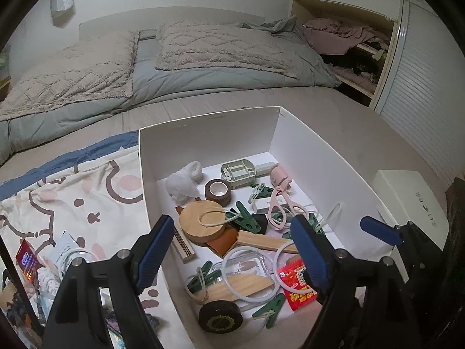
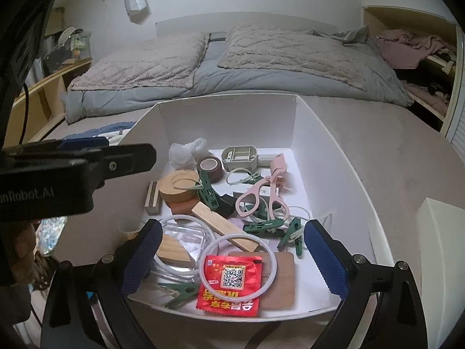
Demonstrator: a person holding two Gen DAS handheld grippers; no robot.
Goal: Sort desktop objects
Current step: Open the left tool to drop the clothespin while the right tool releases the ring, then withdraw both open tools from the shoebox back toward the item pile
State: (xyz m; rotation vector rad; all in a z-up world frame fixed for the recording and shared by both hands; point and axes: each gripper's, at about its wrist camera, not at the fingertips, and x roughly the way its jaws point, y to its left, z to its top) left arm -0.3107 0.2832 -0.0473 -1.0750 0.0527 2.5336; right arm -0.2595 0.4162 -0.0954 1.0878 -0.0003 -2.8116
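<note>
White box (image 2: 334,157) on the bed, packed with clutter. Right gripper (image 2: 232,257) hangs with fingers spread and empty, red sachet (image 2: 229,288) lying dead ahead between them; left gripper (image 1: 232,250), likewise released, sits farther off.

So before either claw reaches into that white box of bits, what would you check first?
1. Right claw open, nothing held: ok.
2. Left claw open, nothing held: ok.
3. Red packet reachable: not ok, a white ring lies on it.
4. Pink scissors free: cannot tell, cords run beneath.
5. Box has an open top: ok.
</note>
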